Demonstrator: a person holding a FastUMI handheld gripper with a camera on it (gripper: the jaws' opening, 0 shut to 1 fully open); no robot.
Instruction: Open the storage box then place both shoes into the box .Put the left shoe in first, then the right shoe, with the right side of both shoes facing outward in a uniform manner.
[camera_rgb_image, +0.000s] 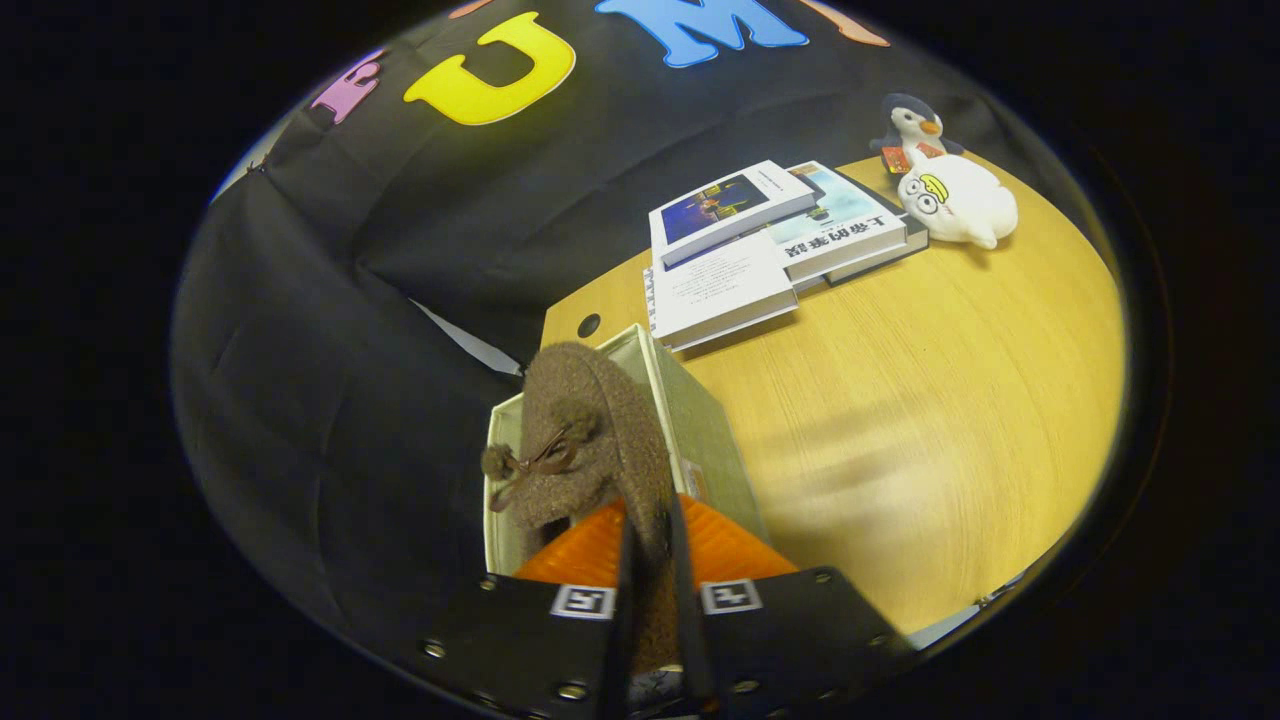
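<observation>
My gripper (650, 545) is shut on a brown fuzzy shoe (590, 440), both fingers pinching its edge. The shoe hangs tilted, its little pom-pom bow (520, 465) facing left, over the open storage box (700, 420). The box is pale grey-green with a white inner rim and stands at the near left corner of the wooden table (930, 400). The shoe hides most of the box's inside, so I cannot tell whether another shoe lies in it.
A stack of books (770, 245) lies at the back of the table. A white plush toy (955, 198) and a small penguin plush (908, 130) sit to the right of the books. Black cloth wall (330, 330) drops away left of the box.
</observation>
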